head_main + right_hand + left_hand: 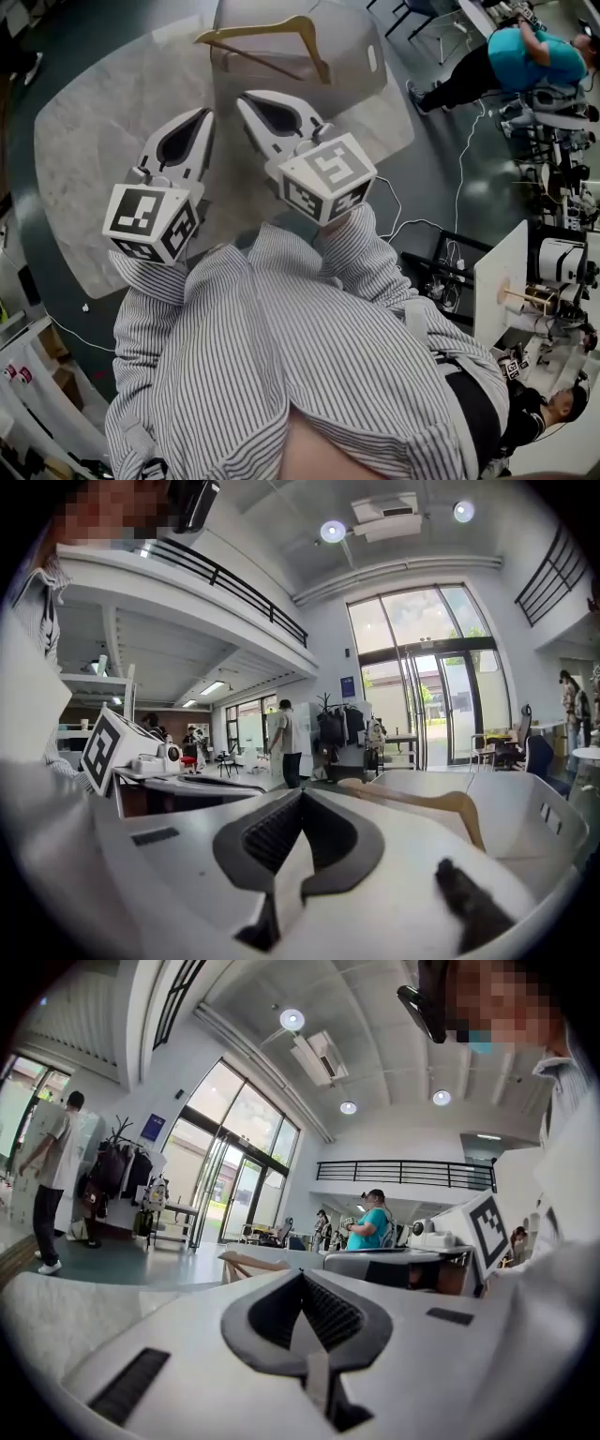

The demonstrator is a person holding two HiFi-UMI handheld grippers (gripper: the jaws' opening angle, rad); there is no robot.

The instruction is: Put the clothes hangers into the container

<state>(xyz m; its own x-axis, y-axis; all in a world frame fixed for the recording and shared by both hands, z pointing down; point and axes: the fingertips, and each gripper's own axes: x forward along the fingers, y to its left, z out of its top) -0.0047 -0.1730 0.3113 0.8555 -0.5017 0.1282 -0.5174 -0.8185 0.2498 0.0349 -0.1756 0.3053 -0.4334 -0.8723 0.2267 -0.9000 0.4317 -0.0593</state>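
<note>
A light wooden clothes hanger (272, 33) rests across the top of a translucent grey container (361, 66) at the far side of the round marble table (94, 150). Both grippers are held close to my chest, short of the container and pointing towards it. My left gripper (204, 113) is shut, nothing between its jaws. My right gripper (246, 97) is beside it, also shut and empty. The right gripper view has the hanger (422, 803) lying on the container (530, 827) just past the closed jaws (302, 794). From the left gripper (302, 1274), the hanger (246, 1262) shows ahead.
A person in a teal shirt (525, 56) sits at the upper right among chairs and equipment. Cables (412, 225) trail on the dark floor to the right, near a white desk (502, 277). Another person (52, 1180) stands far left by a coat rack.
</note>
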